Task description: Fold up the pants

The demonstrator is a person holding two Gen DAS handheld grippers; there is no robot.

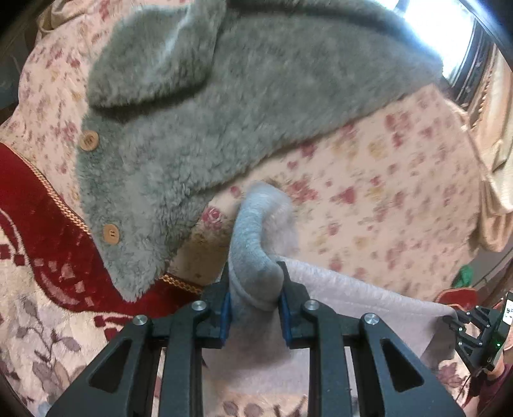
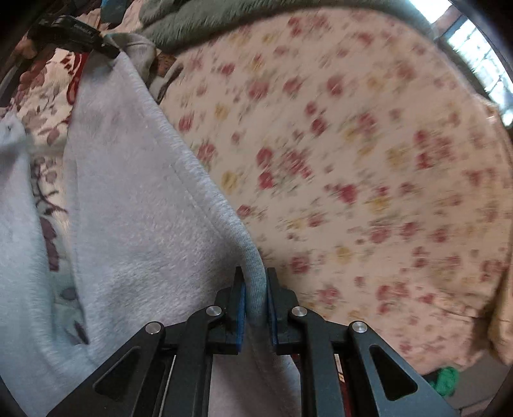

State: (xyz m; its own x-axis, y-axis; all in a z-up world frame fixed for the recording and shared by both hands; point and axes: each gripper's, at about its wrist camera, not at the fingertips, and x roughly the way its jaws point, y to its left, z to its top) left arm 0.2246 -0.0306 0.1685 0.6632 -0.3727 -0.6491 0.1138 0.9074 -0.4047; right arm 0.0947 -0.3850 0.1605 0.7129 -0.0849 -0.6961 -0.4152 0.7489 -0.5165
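Note:
The pants [image 1: 346, 298] are pale grey fleece with a grey knit edge. My left gripper [image 1: 255, 288] is shut on a bunched corner of that edge and holds it above the floral bedspread [image 1: 384, 179]. My right gripper [image 2: 256, 298] is shut on the other end of the same edge; the pants [image 2: 128, 199] hang stretched between the two and drop away to the left. The right gripper also shows at the right edge of the left wrist view [image 1: 455, 320], and the left gripper at the top left of the right wrist view [image 2: 109, 48].
A grey fuzzy coat with wooden buttons [image 1: 198, 128] lies on the bed to the left and behind. A red patterned blanket [image 1: 41, 231] lies at the left. A green object [image 2: 445, 378] sits low beyond the bed's right edge. A bright window [image 1: 442, 29] is at the top right.

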